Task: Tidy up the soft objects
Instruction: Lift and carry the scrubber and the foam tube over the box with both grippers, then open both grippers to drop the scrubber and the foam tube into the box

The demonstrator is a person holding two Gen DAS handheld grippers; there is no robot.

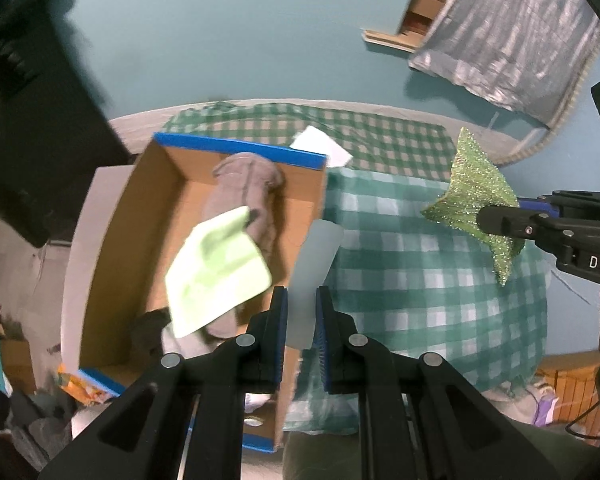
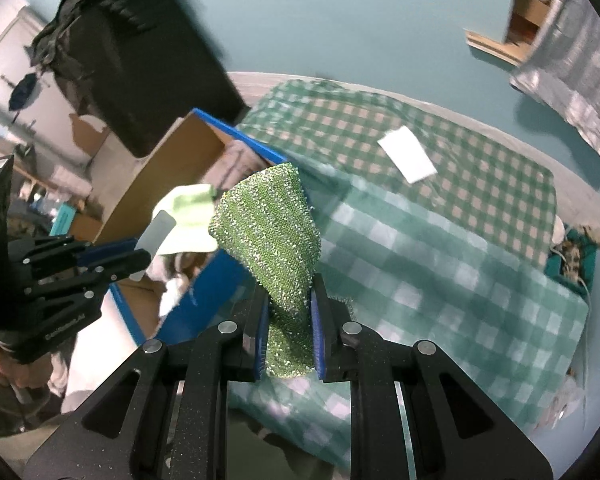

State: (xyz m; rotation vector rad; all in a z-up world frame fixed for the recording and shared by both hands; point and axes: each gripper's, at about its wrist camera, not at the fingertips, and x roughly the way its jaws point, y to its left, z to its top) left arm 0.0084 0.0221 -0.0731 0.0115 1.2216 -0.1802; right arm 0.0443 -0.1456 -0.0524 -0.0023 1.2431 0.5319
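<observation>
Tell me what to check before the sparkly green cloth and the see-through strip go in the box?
1. Right gripper shut on the sparkly green cloth: ok.
2. Left gripper shut on the see-through strip: ok.
3. Cardboard box open on top: ok.
4. Bare floor left inside the box: ok.
5. Cloth above the box: not ok, it hangs over the checked blanket.
6. White paper cleared away: not ok.

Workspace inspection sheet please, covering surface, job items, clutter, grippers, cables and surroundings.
Surface: green checked cloth over a bed.
Job's things: cardboard box holding a grey garment and light green cloth; sparkly green cloth; translucent white piece.
Clutter: white paper on the cloth.
Grippers: left gripper shut on the translucent piece; right gripper shut on the sparkly cloth.
Cables: nothing seen clearly.
Surroundings: teal wall, silver curtain.
</observation>
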